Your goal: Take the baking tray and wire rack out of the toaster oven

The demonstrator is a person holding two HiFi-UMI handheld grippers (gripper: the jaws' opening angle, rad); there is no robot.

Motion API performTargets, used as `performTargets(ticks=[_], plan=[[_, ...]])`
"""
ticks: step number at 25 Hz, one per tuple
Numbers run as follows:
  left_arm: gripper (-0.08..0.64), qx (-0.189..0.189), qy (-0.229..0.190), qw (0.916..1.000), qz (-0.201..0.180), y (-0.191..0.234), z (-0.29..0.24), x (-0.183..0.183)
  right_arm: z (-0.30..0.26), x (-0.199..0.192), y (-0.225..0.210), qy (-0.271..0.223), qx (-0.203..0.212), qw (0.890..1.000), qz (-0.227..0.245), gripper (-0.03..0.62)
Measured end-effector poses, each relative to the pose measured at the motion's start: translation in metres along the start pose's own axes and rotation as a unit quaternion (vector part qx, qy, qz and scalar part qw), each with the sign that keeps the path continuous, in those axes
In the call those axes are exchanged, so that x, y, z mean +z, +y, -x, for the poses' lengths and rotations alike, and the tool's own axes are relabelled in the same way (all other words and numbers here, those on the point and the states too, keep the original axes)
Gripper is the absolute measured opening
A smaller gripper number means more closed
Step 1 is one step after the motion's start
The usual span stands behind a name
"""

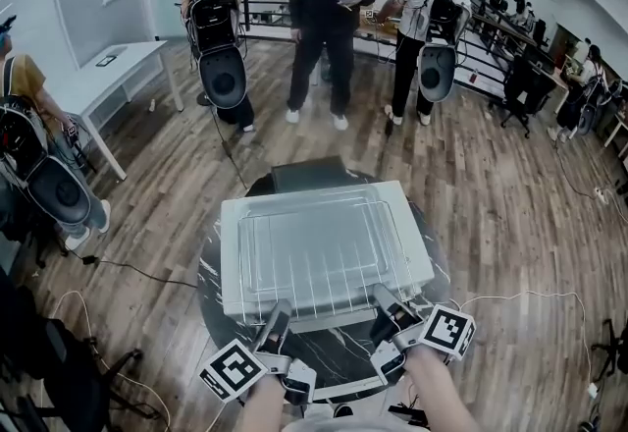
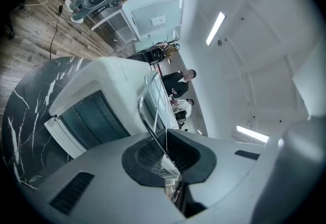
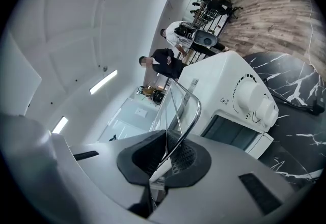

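Wire rack look: the wire rack (image 1: 319, 253) was bright chromed metal, a rounded-corner frame crossed by thin parallel wires.
Wire rack place: it lay level over the top of the white toaster oven (image 1: 234, 224). Whether it rested on the oven or was held just above could not be told.
Long axis: it ran left to right in the head view, in line with the oven's width. The thin wires ran from the person's side to the far side.
Near edge: the long front bar faced the person and overhung the oven's front.
Left gripper: the left gripper (image 1: 278, 310) had its jaws closed narrow on the front bar near the rack's left corner (image 2: 153, 111).
Right gripper: the right gripper (image 1: 385, 297) was clamped the same way near the right corner (image 3: 189, 108).
Oven front: the dark glass door (image 2: 97, 121) was closed, with two white knobs (image 3: 257, 101) beside it.
Surface: a round black table (image 1: 211, 283) with white marble veins (image 3: 295, 80).
Room: a wood-plank floor (image 1: 491, 185), a white desk (image 1: 108, 67) at left, black railings, ceiling strip lights, and several standing people (image 1: 329, 18) well beyond the table.
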State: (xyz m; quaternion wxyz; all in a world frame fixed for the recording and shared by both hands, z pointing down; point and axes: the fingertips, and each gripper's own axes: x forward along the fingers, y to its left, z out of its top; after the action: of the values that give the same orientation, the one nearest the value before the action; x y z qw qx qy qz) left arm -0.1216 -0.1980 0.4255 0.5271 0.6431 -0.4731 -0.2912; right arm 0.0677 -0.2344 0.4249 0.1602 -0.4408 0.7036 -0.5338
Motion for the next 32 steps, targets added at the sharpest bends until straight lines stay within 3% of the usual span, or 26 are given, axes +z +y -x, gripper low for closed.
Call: performTargets(ticks=[6, 12, 13, 15, 18, 32], plan=[[0.007, -0.003, -0.001, 1.0, -0.001, -0.001, 0.0, 0.001, 0.001, -0.001, -0.002, 0.0, -0.009, 1.0, -0.006, 0.005], [0.01, -0.02, 0.0, 0.9997, -0.01, -0.007, 0.0, 0.001, 0.001, 0.001, 0.004, -0.002, 0.019, 1.0, 0.001, 0.009], [0.017, -0.028, 0.001, 0.9996, -0.006, -0.009, 0.001, 0.0, 0.002, 0.001, 0.006, -0.001, 0.025, 1.0, 0.004, 0.022], [0.123, -0.049, 0.004, 0.9987, 0.012, -0.015, 0.002, -0.001, 0.002, -0.001, 0.01, 0.005, 0.037, 0.999, 0.012, 0.129], [0.144, -0.07, 0.007, 0.9972, 0.027, -0.021, 0.003, -0.004, 0.003, -0.002, 0.012, 0.009, 0.044, 0.999, 0.023, 0.152], [0.149, -0.071, 0.019, 0.9972, 0.015, -0.023, 0.011, -0.012, 0.015, -0.01, 0.014, 0.013, 0.044, 0.999, 0.012, 0.163]])
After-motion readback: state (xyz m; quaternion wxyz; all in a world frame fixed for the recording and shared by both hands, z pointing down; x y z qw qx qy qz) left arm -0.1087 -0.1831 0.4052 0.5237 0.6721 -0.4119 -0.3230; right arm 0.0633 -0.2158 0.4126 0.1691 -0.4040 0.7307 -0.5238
